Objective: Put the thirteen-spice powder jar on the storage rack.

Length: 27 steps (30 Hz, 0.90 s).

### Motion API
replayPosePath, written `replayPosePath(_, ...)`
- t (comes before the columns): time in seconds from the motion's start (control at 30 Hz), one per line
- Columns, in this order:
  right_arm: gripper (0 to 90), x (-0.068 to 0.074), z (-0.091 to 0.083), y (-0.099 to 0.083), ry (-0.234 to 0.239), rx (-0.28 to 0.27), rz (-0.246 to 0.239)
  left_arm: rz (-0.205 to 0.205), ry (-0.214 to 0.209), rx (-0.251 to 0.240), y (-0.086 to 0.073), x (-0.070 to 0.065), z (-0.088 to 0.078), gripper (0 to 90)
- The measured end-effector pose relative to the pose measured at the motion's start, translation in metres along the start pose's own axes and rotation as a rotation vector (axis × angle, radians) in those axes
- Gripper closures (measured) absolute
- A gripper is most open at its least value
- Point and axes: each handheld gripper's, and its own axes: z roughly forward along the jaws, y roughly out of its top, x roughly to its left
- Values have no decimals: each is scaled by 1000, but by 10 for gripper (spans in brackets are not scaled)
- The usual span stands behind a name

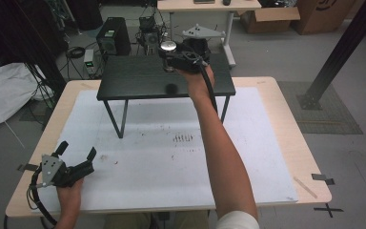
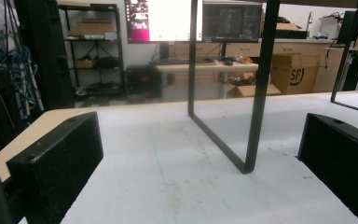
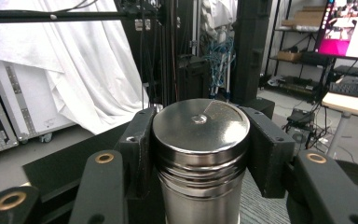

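From the high view, the right gripper (image 1: 170,56) reaches over the black raised shelf (image 1: 138,78) at the table's far side, its jaws pinching a steel canister (image 1: 168,48) upright above the shelf's back edge; the left gripper (image 1: 76,152) rests near the white mat's (image 1: 162,157) near-left corner, jaws spread. In the left gripper view, both jaws stand wide apart with nothing between them; a shelf leg (image 2: 256,88) rises ahead. In the right gripper view, the pads clamp the canister (image 3: 200,154) just below its lid.
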Motion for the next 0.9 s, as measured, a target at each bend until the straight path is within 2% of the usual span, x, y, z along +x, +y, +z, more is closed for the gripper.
replayPosePath(0.3, 490, 0, 22, 1, -1, 52, 5, 0, 0, 0, 0, 0, 0, 4)
replayPosePath(0.37, 490, 1, 28, -1, 2, 68, 22, 0, -1, -1, 0, 0, 0, 4)
replayPosePath(0.63, 489, 1, 39, -7, 13, 117, 43, 2, -2, 2, 0, 0, 0, 4)
replayPosePath(0.9, 489, 0, 45, -11, 27, 142, 56, 3, -1, 3, 0, 0, 0, 4)
